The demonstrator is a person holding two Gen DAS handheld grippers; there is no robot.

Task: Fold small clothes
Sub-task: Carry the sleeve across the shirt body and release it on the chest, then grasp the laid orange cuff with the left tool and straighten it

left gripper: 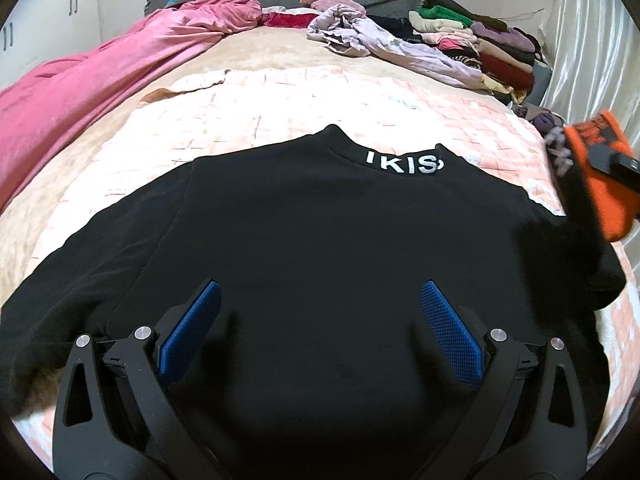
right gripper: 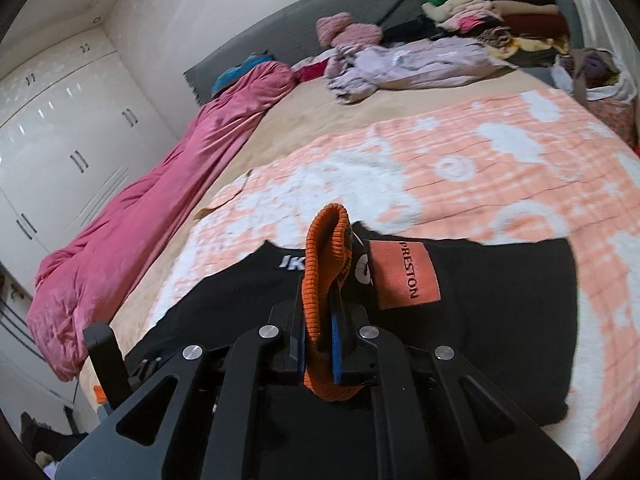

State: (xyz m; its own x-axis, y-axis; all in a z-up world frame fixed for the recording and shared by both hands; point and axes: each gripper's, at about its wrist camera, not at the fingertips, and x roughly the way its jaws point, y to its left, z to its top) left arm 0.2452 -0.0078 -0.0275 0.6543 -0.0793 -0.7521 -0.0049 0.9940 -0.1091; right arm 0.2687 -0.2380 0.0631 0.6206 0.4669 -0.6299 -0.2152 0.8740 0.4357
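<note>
My left gripper [left gripper: 320,300] spread wide above black sweatshirt [left gripper: 320,240] | right gripper [right gripper: 320,312] clamping orange cuff [right gripper: 320,280] | white bag [right gripper: 612,80] holding clothes

The sweatshirt [left gripper: 320,240] is black, with white letters on its collar [left gripper: 404,162] and an orange ribbed cuff [right gripper: 326,264] (plus an orange patch [right gripper: 402,274] lettered in black). The blanket [right gripper: 500,168] beneath is peach-and-white check; the duvet [left gripper: 100,76] is pink. The tongs' pads [left gripper: 190,332] are blue.

Pink duvet [left gripper: 100,68], grey headboard [right gripper: 320,20], white wardrobe [right gripper: 60,140].
</note>
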